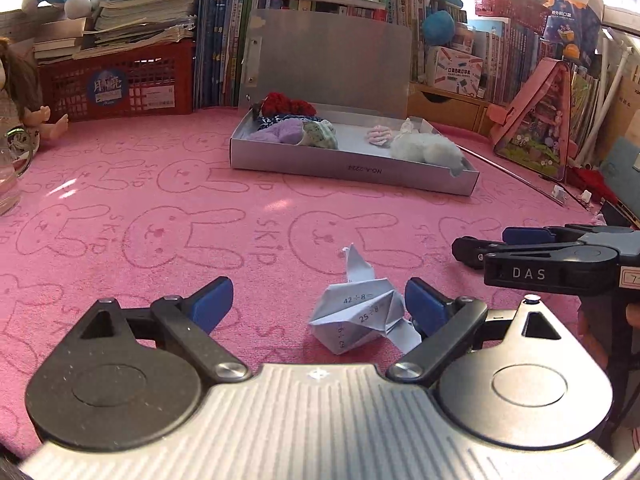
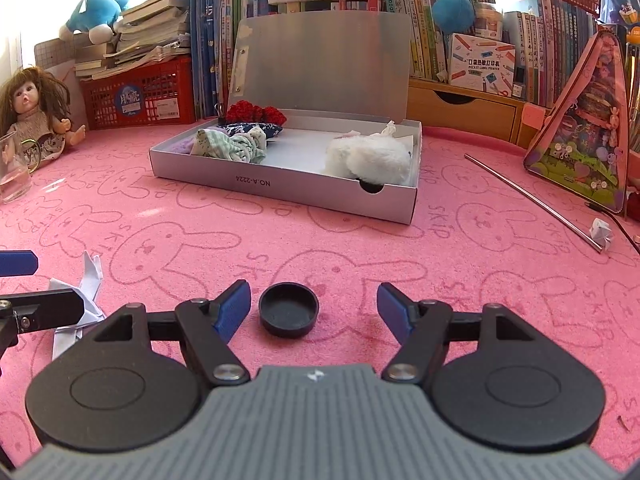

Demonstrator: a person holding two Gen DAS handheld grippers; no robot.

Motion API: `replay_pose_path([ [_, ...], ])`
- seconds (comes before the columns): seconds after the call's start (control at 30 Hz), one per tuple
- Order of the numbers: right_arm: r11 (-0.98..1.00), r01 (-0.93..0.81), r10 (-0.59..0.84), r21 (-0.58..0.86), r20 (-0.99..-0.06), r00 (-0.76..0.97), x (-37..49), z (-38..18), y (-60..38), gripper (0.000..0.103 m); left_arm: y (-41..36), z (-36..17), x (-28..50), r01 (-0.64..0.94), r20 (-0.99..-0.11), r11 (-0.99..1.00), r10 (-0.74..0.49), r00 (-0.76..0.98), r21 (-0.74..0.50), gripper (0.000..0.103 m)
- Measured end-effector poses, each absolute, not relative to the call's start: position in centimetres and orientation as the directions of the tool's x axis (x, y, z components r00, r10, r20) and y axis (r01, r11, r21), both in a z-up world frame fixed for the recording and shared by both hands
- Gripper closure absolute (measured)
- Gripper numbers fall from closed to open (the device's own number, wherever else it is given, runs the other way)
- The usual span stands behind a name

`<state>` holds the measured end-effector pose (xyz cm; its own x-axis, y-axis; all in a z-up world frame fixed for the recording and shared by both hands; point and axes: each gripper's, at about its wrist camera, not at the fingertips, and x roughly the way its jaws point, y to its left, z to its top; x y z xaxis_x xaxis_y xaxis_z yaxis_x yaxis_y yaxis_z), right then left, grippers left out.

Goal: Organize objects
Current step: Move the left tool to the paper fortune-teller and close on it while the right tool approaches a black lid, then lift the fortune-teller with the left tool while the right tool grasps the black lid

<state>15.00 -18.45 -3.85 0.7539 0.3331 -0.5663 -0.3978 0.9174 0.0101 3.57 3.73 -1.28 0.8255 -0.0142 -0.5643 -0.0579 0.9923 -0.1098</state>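
L wrist view: I see the folded paper figure (image 1: pixel 360 312) on the pink mat (image 1: pixel 160 200), between the left gripper (image 1: pixel 319 304) fingers, close to the R-side pad (image 1: pixel 424 306); contact unclear. Jaws wide open, nothing gripped.

R wrist view: black cap (image 2: pixel 289 314) sits rim-up between the right gripper (image 2: pixel 314 312) fingers, nearer the L-side pad (image 2: pixel 232 308), not touching. Jaws open, nothing held. Open grey box (image 2: pixel 280 188) lies well beyond.

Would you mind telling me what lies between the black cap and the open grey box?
Nothing: in the right wrist view only bare pink bunny-print mat stretches from the black cap, which sits between the right hand-held gripper's open jaws, to the grey box.
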Motion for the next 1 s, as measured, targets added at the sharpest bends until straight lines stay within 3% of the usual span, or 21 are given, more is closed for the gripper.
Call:
replay_pose_path([
  [0.43,0.909,-0.417,0.328,-0.021,-0.58,0.746,14.6,-4.3,-17.8,0.023,2.4,-1.5,2.8,-0.068,-0.563,0.987,-0.026,0.826,-0.145,0.009],
  [0.5,0.909,-0.417,0.33,-0.019,-0.58,0.745,14.6,-4.3,-17.8,0.023,2.1,-1.5,3.0,-0.087,-0.558,0.988,0.001,0.83,-0.128,0.015],
  [0.67,0.91,-0.415,0.333,-0.01,-0.58,0.744,14.7,-4.2,-17.9,0.023,2.5,-1.7,3.2,-0.075,-0.568,0.98,-0.043,0.822,-0.182,0.047],
  [1.0,0.905,-0.426,0.345,-0.007,-0.574,0.742,14.4,-4.2,-17.9,0.023,2.7,-0.9,4.4,0.003,-0.542,0.993,-0.069,0.838,-0.12,0.051],
])
